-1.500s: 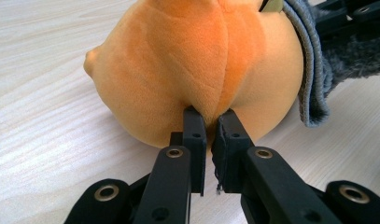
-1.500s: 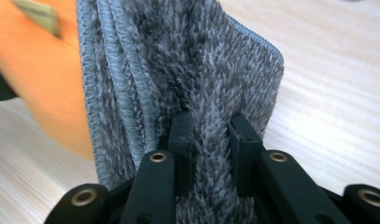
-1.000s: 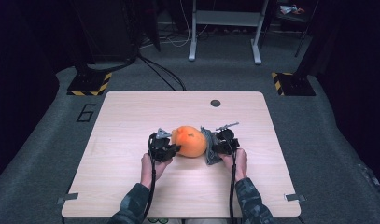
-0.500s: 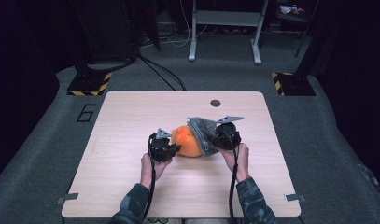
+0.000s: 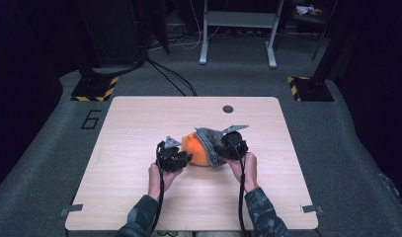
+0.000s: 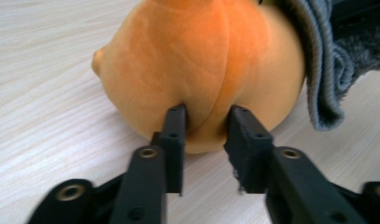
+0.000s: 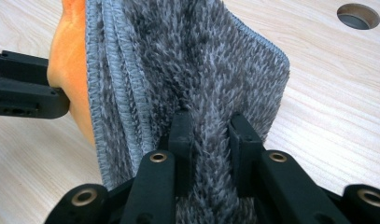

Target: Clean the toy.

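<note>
One plush toy (image 5: 197, 149), orange, rounded, a darker seam down its middle and a small nub at one side; it sits on the wooden table (image 5: 139, 118) near the middle, between my two grippers. One grey fuzzy cloth (image 5: 212, 143), ribbed hem, draped over its right side. My left gripper (image 5: 181, 159) has just been opening, its fingertips (image 6: 177, 122) against a fold of the plush. My right gripper (image 5: 223, 148) is clamped on the cloth
</note>
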`<state>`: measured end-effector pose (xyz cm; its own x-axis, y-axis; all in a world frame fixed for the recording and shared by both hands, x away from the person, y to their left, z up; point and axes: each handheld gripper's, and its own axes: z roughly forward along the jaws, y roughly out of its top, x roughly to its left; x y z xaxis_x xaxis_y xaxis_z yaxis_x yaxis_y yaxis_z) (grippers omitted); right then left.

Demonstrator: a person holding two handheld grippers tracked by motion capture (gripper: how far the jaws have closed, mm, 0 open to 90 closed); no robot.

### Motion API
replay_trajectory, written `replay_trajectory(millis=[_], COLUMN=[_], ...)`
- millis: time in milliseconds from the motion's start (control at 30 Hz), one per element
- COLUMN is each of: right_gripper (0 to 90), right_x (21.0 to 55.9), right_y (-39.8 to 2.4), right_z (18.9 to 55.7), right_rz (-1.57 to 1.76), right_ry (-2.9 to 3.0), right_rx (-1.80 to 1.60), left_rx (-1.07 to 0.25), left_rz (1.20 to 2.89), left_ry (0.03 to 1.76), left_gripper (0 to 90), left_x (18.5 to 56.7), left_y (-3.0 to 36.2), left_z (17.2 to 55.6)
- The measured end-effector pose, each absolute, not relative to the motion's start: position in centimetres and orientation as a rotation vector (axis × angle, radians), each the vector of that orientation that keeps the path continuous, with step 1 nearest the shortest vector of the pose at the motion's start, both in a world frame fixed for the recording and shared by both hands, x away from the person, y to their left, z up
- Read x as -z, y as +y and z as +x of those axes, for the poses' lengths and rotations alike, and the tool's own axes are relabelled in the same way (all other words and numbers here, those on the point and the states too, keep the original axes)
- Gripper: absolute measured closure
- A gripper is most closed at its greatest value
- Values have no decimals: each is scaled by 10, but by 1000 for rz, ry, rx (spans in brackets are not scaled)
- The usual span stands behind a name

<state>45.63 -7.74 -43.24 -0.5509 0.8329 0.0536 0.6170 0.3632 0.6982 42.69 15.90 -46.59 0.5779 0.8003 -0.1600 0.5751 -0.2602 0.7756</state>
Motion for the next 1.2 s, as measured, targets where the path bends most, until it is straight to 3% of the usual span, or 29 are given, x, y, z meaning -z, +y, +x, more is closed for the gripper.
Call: replay_trajectory(millis=[300, 433, 567, 633, 667, 800, 1200], right_gripper=[744, 744, 744, 744, 744, 743, 743], right_x=[433, 433, 434, 434, 434, 434, 424], right_y=[-79, -80, -80, -81, -81, -83, -95], right_z=[462, 462, 463, 463, 463, 463, 455], right_rz=[1291, 1304, 1310, 1310, 1312, 1315, 1332], right_ry=[2315, 2309, 2307, 2307, 2308, 2297, 2224], right_rx=[-974, -972, -983, -980, -985, -1002, -1062], left_rx=[-402, -473, -519, -529, -527, -507, -335], left_rz=[2030, 2081, 2110, 2124, 2125, 2117, 2049], left_ry=[1120, 1093, 1053, 1037, 1034, 1043, 1067], left_gripper=[482, 464, 526, 645, 645, 807, 850], left_x=[478, 476, 475, 476, 476, 478, 465], left_y=[158, 152, 145, 143, 142, 143, 148], left_z=[430, 430, 430, 429, 430, 431, 428])
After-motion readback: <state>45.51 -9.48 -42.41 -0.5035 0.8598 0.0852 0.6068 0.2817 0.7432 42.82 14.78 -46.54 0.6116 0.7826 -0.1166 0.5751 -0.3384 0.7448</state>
